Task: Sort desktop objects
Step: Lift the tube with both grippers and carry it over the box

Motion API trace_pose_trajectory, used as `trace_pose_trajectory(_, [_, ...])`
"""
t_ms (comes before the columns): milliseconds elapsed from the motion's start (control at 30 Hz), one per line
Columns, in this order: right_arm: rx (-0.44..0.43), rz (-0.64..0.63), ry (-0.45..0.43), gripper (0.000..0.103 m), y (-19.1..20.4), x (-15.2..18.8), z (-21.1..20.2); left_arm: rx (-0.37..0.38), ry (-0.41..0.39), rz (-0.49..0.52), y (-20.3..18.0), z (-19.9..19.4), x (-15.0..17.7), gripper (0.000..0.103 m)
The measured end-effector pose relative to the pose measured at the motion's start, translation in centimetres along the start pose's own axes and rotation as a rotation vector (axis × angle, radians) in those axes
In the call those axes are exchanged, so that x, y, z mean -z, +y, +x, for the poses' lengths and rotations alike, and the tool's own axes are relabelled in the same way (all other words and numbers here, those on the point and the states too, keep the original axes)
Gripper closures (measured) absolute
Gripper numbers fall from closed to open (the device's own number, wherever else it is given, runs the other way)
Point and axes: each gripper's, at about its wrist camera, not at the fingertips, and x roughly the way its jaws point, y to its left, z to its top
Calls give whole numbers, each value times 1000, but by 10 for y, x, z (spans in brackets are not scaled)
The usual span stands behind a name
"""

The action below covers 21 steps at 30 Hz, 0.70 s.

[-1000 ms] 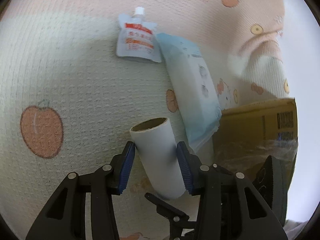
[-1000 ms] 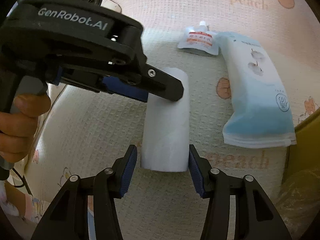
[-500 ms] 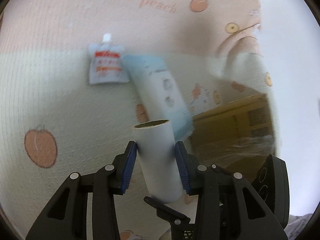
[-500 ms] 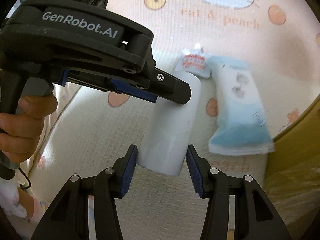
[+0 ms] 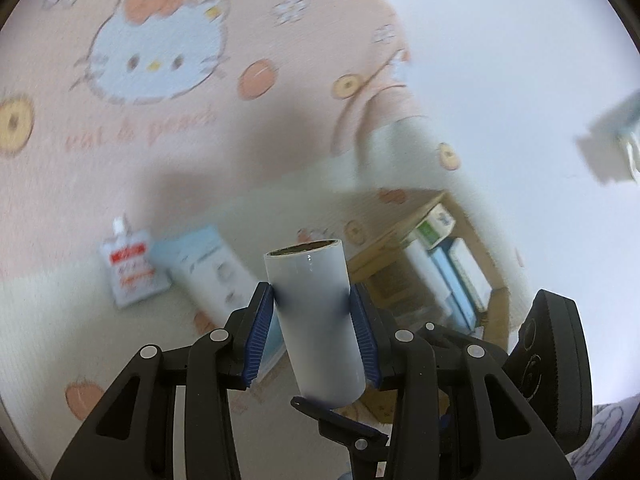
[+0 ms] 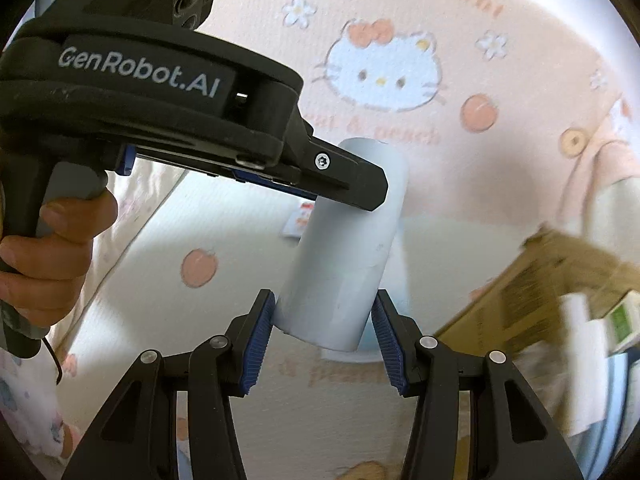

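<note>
A white roll on a cardboard core [image 5: 316,320] is held in the air by both grippers. My left gripper [image 5: 314,336] is shut on one end; it shows from the side in the right wrist view [image 6: 344,184]. My right gripper [image 6: 324,332] is shut on the roll's other end [image 6: 340,264]. On the bed below lie a small white spout pouch with a red label [image 5: 130,268] and a pale blue wipes pack [image 5: 212,272], side by side. An open cardboard box [image 5: 436,264] holding several packs stands to the right, also in the right wrist view [image 6: 560,292].
The surface is a cream and pink Hello Kitty bedsheet [image 5: 152,60] with peach prints. A white wall [image 5: 520,60] rises behind the box. A person's hand [image 6: 52,248] holds the left gripper's handle.
Both grippers have lifted the roll off the sheet and tilted upward. The pouch and wipes pack now look smaller and farther below. The box's inside has come into view.
</note>
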Motion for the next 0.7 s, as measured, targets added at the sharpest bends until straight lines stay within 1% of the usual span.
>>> trace_pose_trajectory(200, [86, 6, -37, 55, -14, -8, -25, 40, -43, 94, -30, -5, -17, 60])
trace_pose_trajectory(300, [125, 5, -53, 55, -19, -20, -30, 66, -66, 119, -45, -3, -25, 60])
trace_pose_trajectory(333, [142, 3, -59, 55, -17, -31, -25, 76, -74, 127, -49, -2, -27, 60])
trace_pose_trajectory(467, [189, 19, -73, 55, -36, -32, -44, 105, -90, 163, -68, 6, -34, 60])
trace_pose_trajectory(500, [193, 32, -76, 55, -40, -32, -47, 112, -81, 164, -72, 12, -37, 60])
trace_pose_trajectory(600, [158, 125, -61, 55, -64, -29, -55, 142, -40, 151, -80, 25, -44, 63])
trace_pose_trajectory(633, [139, 160, -49, 55, -65, -22, -68, 159, -33, 154, -84, 28, -46, 63])
trace_pose_trajectory(700, [124, 194, -51, 55, -82, -25, -77, 176, -25, 174, -94, 32, -50, 63])
